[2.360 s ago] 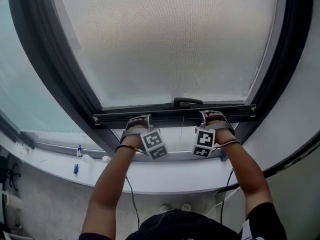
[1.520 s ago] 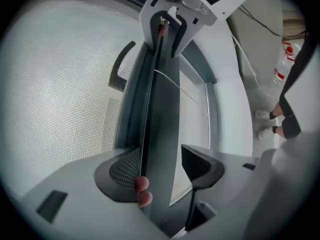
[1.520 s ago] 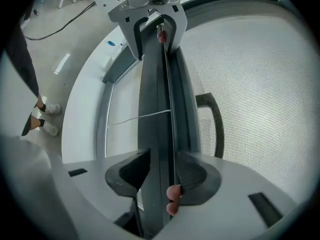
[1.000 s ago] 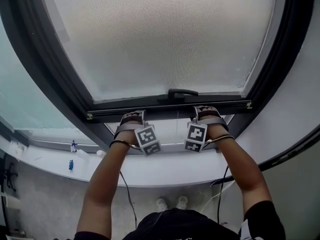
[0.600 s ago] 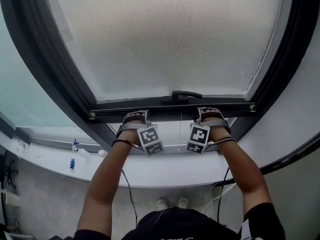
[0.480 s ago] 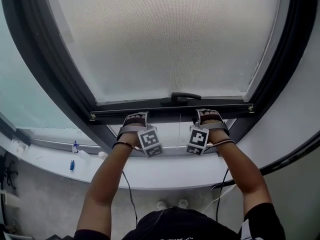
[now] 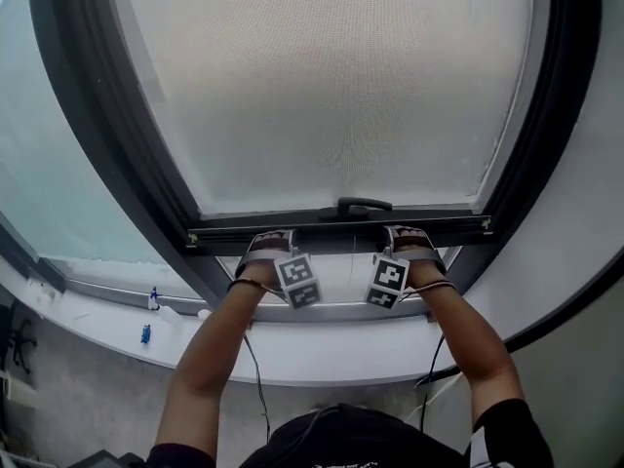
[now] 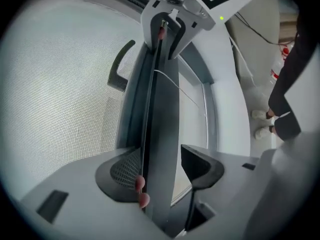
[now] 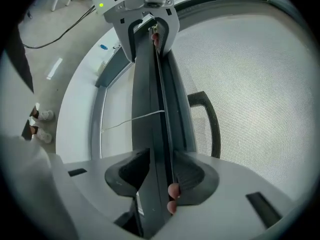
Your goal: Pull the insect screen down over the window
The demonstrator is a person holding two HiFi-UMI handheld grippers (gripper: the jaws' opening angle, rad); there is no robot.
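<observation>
The pale insect screen [image 7: 331, 96] covers most of the window, with a strip of bare glass below its dark bottom bar [image 7: 336, 232]. A black handle [image 7: 363, 206] sits mid-bar. My left gripper [image 7: 268, 240] grips the bar left of the handle, my right gripper [image 7: 409, 234] to its right. In the left gripper view the bar [image 8: 160, 114] runs between the jaws of my left gripper [image 8: 162, 166], which close on it. The right gripper view shows my right gripper [image 9: 161, 174] clamped on the bar [image 9: 152, 99] the same way. A thin white cord [image 9: 130, 120] hangs from the bar.
The dark window frame [image 7: 107, 135] surrounds the screen. Below lies a white sill [image 7: 322, 344] with small blue bottles [image 7: 146, 332] at the left. Cables [image 7: 255, 369] hang under my arms. The person's shoes [image 8: 262, 124] stand on the floor.
Both grippers keep their hold at the same spots on the bar. Only the head view has shifted a little.
</observation>
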